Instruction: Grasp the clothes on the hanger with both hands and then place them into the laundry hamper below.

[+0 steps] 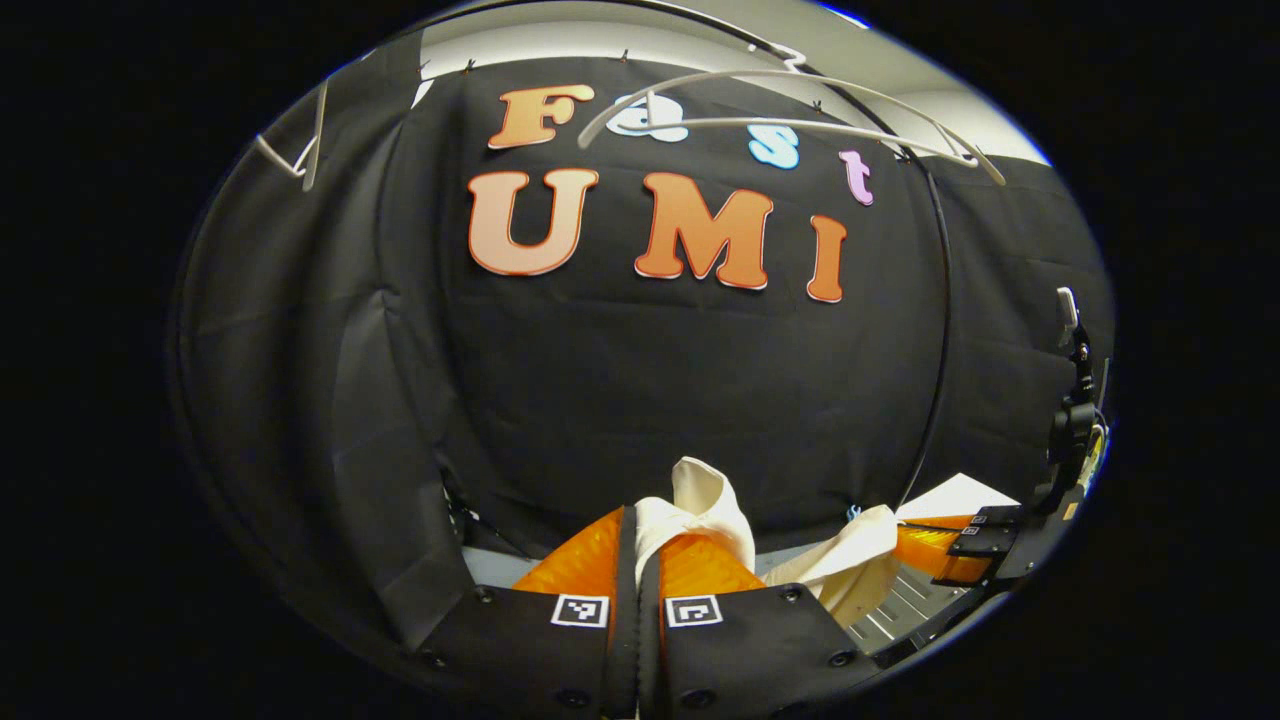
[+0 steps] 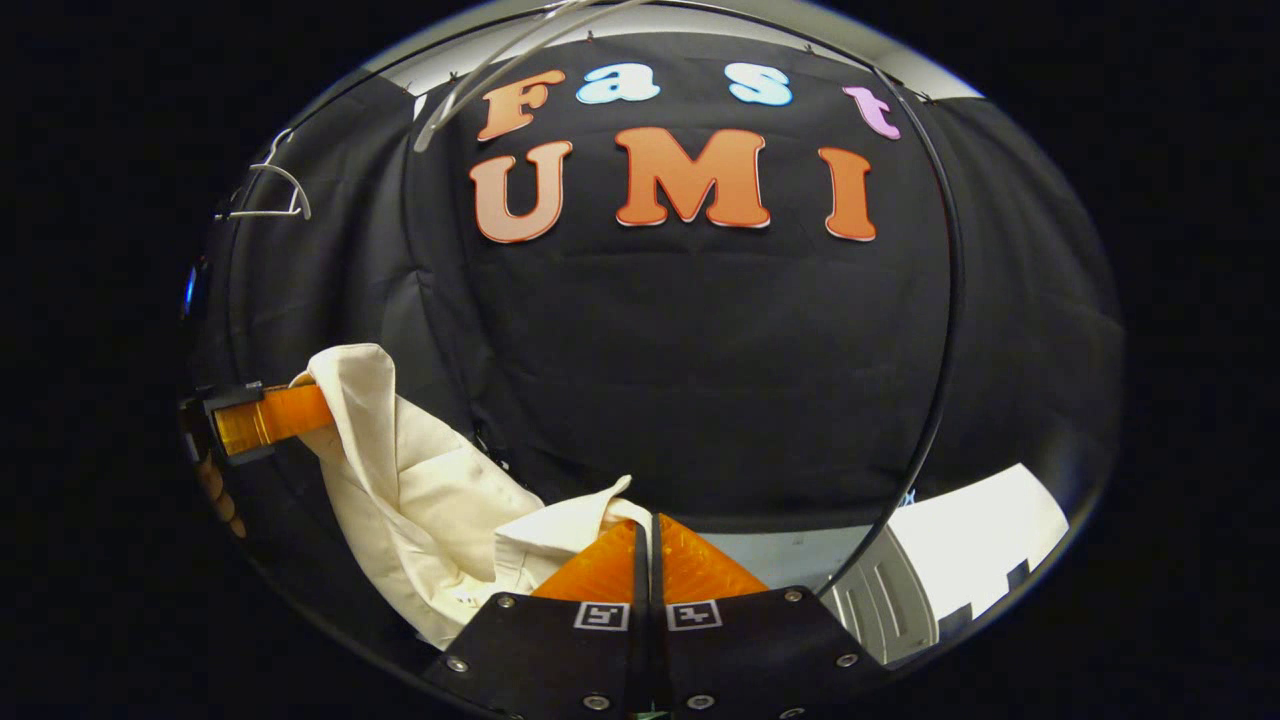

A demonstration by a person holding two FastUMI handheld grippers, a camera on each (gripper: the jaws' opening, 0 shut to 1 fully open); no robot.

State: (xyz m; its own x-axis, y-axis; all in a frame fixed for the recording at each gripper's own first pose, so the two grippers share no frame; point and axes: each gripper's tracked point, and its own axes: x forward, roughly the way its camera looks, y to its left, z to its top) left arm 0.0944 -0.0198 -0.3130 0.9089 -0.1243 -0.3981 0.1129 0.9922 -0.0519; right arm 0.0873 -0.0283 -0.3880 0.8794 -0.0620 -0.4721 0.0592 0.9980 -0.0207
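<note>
Cream shirt [image 2: 420, 490]: off the hanger, strung between my two hand-held grippers in front of the black booth wall [image 2: 720, 380]. In the right gripper view it drapes from a raised bunch at far left down to a fold at the fingertips in the foreground. The cloth sags in the middle.

Left hand-held gripper [image 1: 640, 545]: clenched on the shirt. In the left gripper view a knot of cream fabric sticks up between the two fingers, which stand nearly together with cloth pinched in the seam. In the right gripper view the same gripper shows at left edge, its fingers closed on the shirt's upper bunch, my fingers visible just below it.

Right hand-held gripper [image 2: 645, 545]: clenched too. The fingers meet with a thin edge of shirt caught at the tips. In the left gripper view it shows at lower right, holding the other end of the cloth.

Hanger [image 1: 800, 110]: white, bare, overhead near the top of the left gripper view. A second white hanger [image 2: 270, 195] hangs at upper left in the right gripper view.

Laundry hamper [image 2: 880, 600]: pale slatted wall, low at right, below the shirt's level. A white panel [image 2: 990, 540] lies just beyond it.
</note>
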